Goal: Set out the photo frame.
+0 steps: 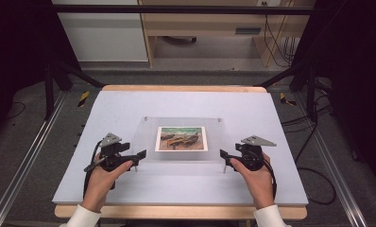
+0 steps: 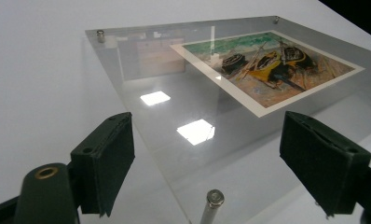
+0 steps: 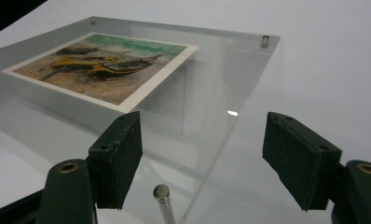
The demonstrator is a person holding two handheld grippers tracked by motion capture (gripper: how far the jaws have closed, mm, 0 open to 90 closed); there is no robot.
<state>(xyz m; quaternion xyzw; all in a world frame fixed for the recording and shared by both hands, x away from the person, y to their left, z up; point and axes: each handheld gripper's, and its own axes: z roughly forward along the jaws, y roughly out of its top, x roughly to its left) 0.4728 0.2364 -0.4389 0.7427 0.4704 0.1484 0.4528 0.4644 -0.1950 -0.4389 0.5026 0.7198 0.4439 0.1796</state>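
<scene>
A clear acrylic plate (image 1: 143,137) lies on short metal pegs in the middle of the pale table (image 1: 186,189), with a print of beached boats (image 1: 182,138) under it. My left gripper (image 1: 139,158) is at the plate's near left corner. In the left gripper view the left gripper (image 2: 208,120) stands open, and the corner peg (image 2: 213,198) rises between the jaws, touching neither pad. My right gripper (image 1: 223,158) is at the near right corner. In the right gripper view it (image 3: 202,121) is open too, its corner peg (image 3: 161,192) closer to the left pad (image 3: 118,154).
Two more pegs (image 1: 145,118) (image 1: 219,119) hold the plate's far corners. Wide bare margins of table surround the plate. Metal rails (image 1: 30,156) run along both sides on the floor, cables (image 1: 313,137) lie at the right, and a wooden desk (image 1: 200,28) stands behind.
</scene>
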